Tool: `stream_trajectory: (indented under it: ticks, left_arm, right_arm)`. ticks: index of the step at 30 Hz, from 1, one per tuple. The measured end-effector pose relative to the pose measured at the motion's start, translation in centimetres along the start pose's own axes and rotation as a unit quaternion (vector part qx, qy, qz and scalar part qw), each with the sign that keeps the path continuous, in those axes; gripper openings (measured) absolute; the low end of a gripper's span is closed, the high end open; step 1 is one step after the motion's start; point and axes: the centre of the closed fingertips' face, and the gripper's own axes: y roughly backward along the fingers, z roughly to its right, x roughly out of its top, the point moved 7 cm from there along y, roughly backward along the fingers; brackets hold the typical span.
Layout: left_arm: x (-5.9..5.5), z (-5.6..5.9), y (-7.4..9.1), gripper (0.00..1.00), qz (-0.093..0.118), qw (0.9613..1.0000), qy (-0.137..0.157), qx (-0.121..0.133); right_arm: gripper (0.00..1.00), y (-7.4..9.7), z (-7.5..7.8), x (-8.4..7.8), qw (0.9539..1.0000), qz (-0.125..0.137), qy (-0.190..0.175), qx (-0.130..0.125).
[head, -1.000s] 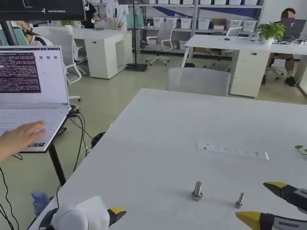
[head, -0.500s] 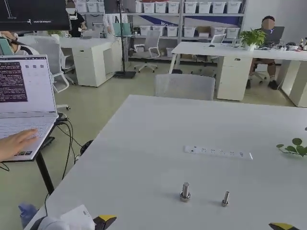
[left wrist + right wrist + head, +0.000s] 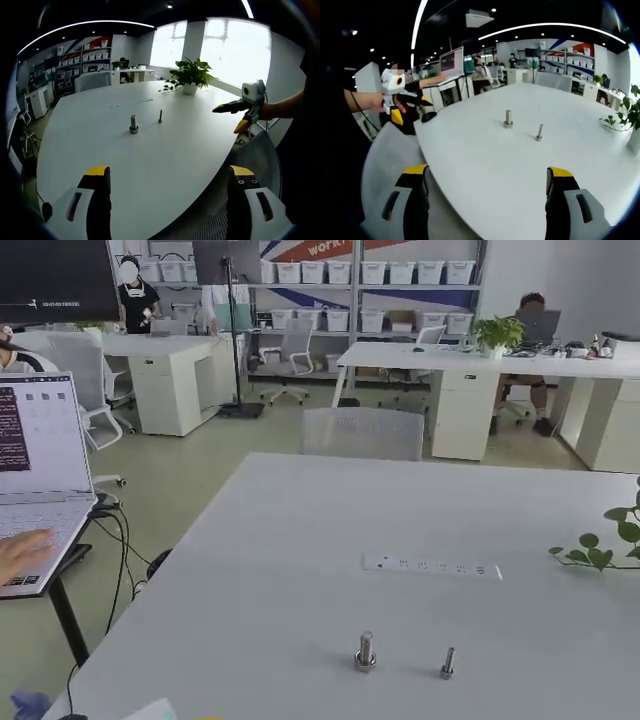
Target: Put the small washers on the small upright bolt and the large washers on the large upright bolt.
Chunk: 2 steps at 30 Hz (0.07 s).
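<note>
Two bolts stand upright on the white table point(image 3: 300, 570). The large bolt point(image 3: 366, 651) has a wide foot, and the small bolt point(image 3: 448, 663) stands a little to its right. In the left gripper view my left gripper point(image 3: 167, 200) is open and empty at the table's near edge, well short of the large bolt point(image 3: 133, 123) and the small bolt point(image 3: 160, 116). The right gripper point(image 3: 239, 116) is held in the air off the table's side. My right gripper point(image 3: 487, 200) is open and empty, facing the large bolt point(image 3: 508, 119) and small bolt point(image 3: 539, 132), with the left gripper point(image 3: 406, 104) at the left.
A white power strip point(image 3: 432, 566) lies beyond the bolts. Plant leaves point(image 3: 600, 545) reach in at the right edge, from a potted plant point(image 3: 190, 77). A laptop point(image 3: 35, 490) with a hand point(image 3: 20, 552) on it sits left of the table. A grey chair point(image 3: 363, 433) stands at the far end.
The head view has tilted up and turned slightly, so the yellow-tipped grippers at its lower edge have left the picture. The bolts keep their places on the table.
</note>
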Motion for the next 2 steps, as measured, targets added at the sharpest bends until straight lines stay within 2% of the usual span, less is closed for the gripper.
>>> stream_trajectory:
  ticks: [2]
  left_arm:
    - [-0.06, 0.02, 0.01, 0.98, 0.001, 1.0000, 0.001, -0.001]
  right_arm:
    - [0.99, -0.05, -0.09, -0.09, 1.0000, 0.000, 0.001, 0.001]
